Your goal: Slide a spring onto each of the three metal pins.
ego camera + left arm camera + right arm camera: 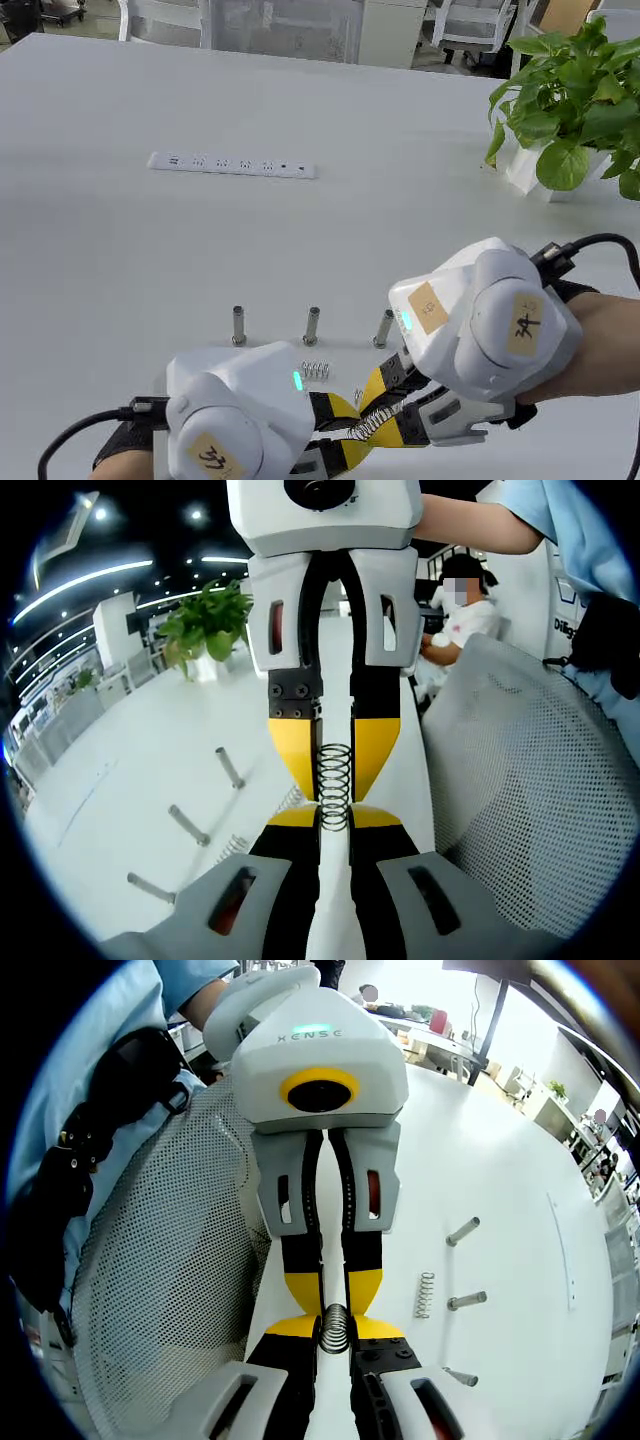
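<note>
So, taking the middle pin [312, 325] as my reference: the left pin [239, 325] stands just to its left and the right pin [384, 328] just to its right, all three upright in a row on the white table [100, 250] and bare. Far behind it and a bit left lies a white power strip [230, 165].

My left gripper [334, 825] sits in front of the middle pin, towards me, and its jaws are clenched on one end of a spring [334, 775]. A second, loose spring [315, 370] lies flat on the table right in front of the middle pin, between it and my grippers.

My right gripper [335, 1335] comes in from the right of that pin, tip to tip with the left one. Its yellow fingertips [378, 745] are squeezed on the other end of the same spring, so both tongs are gripping it. Way off to the far right there's a potted plant [575, 100].
</note>
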Demonstrator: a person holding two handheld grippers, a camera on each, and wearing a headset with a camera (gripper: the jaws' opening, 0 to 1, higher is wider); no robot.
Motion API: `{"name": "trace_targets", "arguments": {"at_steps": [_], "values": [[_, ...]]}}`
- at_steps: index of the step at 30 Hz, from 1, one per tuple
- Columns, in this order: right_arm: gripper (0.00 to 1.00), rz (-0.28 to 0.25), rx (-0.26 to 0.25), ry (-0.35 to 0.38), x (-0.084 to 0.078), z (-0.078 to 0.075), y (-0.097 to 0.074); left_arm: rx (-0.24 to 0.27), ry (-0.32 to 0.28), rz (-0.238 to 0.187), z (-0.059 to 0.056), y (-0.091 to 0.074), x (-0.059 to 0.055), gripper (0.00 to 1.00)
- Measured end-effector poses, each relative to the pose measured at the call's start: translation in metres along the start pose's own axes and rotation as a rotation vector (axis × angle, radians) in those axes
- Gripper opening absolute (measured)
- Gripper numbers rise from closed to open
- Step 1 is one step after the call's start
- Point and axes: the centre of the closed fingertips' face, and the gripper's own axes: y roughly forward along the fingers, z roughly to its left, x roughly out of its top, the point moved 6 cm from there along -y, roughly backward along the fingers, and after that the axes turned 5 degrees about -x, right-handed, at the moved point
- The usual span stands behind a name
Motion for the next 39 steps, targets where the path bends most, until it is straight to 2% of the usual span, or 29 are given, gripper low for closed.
{"name": "trace_targets", "arguments": {"at_steps": [15, 22, 29, 31, 35, 39], "values": [[0.07, 0.008, 0.014, -0.009, -0.002, -0.002, -0.001, 0.003, -0.006, -0.016, 0.001, 0.001, 0.003, 0.06], [0.07, 0.002, 0.025, -0.020, 0.000, -0.003, -0.001, 0.016, -0.034, -0.045, 0.001, -0.001, 0.002, 0.07], [0.07, -0.015, 0.023, -0.036, 0.003, -0.006, -0.001, 0.052, -0.067, -0.066, 0.003, -0.005, 0.000, 0.07], [0.07, -0.025, 0.029, -0.028, 0.005, -0.006, -0.001, 0.063, -0.077, -0.060, 0.003, -0.006, -0.003, 0.09], [0.07, -0.036, 0.031, -0.033, 0.009, -0.008, 0.000, 0.102, -0.114, -0.076, 0.007, -0.011, -0.007, 0.14], [0.07, -0.023, 0.025, -0.036, 0.009, -0.011, 0.002, 0.147, -0.148, -0.076, 0.011, -0.018, -0.013, 0.20]]}}
